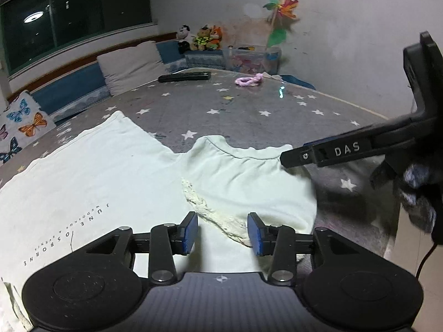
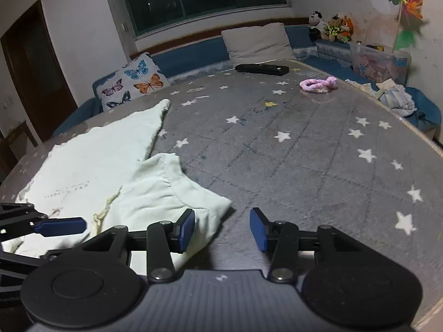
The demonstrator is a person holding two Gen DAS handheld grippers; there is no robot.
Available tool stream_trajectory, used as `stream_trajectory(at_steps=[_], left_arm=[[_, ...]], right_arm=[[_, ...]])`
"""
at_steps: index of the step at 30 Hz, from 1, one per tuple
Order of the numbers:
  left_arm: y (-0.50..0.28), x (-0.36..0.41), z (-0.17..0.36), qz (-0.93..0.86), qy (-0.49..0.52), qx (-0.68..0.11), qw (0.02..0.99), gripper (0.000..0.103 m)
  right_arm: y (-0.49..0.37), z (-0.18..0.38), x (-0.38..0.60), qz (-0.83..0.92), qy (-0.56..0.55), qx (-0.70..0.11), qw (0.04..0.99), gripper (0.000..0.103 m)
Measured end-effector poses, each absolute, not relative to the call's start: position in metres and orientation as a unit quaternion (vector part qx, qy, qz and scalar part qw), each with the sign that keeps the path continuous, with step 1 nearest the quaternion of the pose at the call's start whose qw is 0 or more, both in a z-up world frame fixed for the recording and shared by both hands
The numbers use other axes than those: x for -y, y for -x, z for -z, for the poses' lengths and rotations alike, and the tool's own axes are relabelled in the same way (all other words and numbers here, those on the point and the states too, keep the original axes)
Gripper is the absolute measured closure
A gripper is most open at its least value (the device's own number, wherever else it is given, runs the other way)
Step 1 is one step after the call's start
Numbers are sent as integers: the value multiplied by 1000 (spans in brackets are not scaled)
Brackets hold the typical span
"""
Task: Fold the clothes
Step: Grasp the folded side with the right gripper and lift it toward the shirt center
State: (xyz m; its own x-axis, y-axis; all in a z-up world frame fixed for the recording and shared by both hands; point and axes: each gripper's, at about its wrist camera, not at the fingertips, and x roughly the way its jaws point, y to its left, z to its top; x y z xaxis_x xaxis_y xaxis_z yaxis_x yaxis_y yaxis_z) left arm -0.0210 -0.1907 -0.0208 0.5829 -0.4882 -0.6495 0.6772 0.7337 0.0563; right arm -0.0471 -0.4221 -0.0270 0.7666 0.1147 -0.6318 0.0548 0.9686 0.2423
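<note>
**Both claws loose over the pale shirt, next fold to set up**

We're over the pale mint-white cotton T-shirt (image 1: 91, 177), which lies spread on the grey star-printed mattress cover (image 1: 249, 110), towards its near left corner. The printed body runs off to the left, and the ribbed neckline and one sleeve are bunched on the right of the garment, nearer us. A crinkled, yellowish inner seam (image 1: 213, 215) shows where the cloth is doubled over.

Our left gripper (image 1: 223, 232) hangs just above that seam, its blue pads partly apart with cloth beneath them but nothing pinched. Our right gripper (image 2: 221, 229) is likewise part open and empty, sitting at the shirt's right corner, one pad over fabric and the other over bare cover. In the left wrist view its black finger reaches in from the right towards the sleeve edge.

We judge the job early: the shirt is only roughly gathered, no clean fold yet. To do this well, we'd want each claw on a single distinct edge, shoulder and hem side, not on the bunched middle, and the cloth kept taut between them as it goes over. Grabbing two layers at the seam would drag the fold crooked.

Far across the cover, the pink braided loop (image 2: 318, 84) and the black remote (image 2: 261, 69) are well clear.
</note>
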Motion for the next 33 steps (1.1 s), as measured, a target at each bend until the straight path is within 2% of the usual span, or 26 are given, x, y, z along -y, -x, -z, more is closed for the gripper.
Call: stream_trajectory(at_steps=[3, 5, 6, 7, 9, 21, 23, 33], left_arm=[[20, 189, 20, 323, -146, -314, 881, 60], [19, 189, 22, 320, -146, -316, 881, 60], [18, 190, 23, 319, -147, -316, 881, 60], [18, 191, 24, 320, -149, -316, 881, 60], [18, 193, 27, 322, -153, -315, 880, 60], [20, 182, 28, 335, -139, -310, 879, 55], [22, 175, 26, 334, -133, -307, 881, 52], [31, 105, 10, 283, -95, -292, 909, 46]], right_arm=[[43, 29, 415, -18, -126, -335, 934, 62], [41, 30, 410, -14, -117, -332, 936, 73], [40, 31, 410, -14, -118, -332, 936, 83], [39, 31, 411, -15, -125, -332, 935, 90], [39, 31, 415, -18, -141, -333, 932, 94], [49, -29, 385, -93, -138, -277, 946, 95], [48, -36, 372, -113, -131, -276, 946, 95], [36, -33, 295, -190, -102, -295, 931, 95]])
